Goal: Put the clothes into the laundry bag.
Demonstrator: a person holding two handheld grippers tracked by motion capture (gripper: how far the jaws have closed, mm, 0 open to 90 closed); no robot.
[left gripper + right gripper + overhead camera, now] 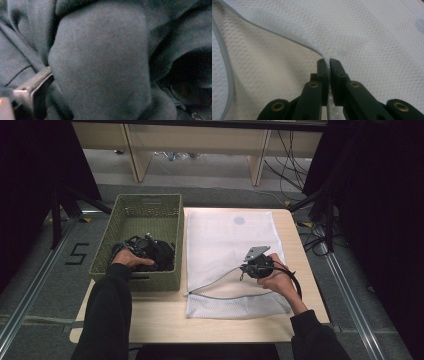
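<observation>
A green woven basket (145, 205) stands on the left of the table with dark clothing (162, 255) in it. My left gripper (142, 245) is down in the basket on that clothing. In the left gripper view a thick fold of the dark cloth (100, 62) bulges beside one finger (32, 87); the jaws stand wide and the other finger is hidden by cloth. A white mesh laundry bag (225, 235) lies flat to the right of the basket. My right gripper (245, 268) (329, 61) is shut on the upper layer of the mesh bag (374, 37) at its grey-edged opening, lifting it slightly.
The light wooden table (200, 325) has bare strips along its front and right edges. The basket touches the bag's left side. Dark curtains flank the table, and cables lie on the floor beyond the far right corner.
</observation>
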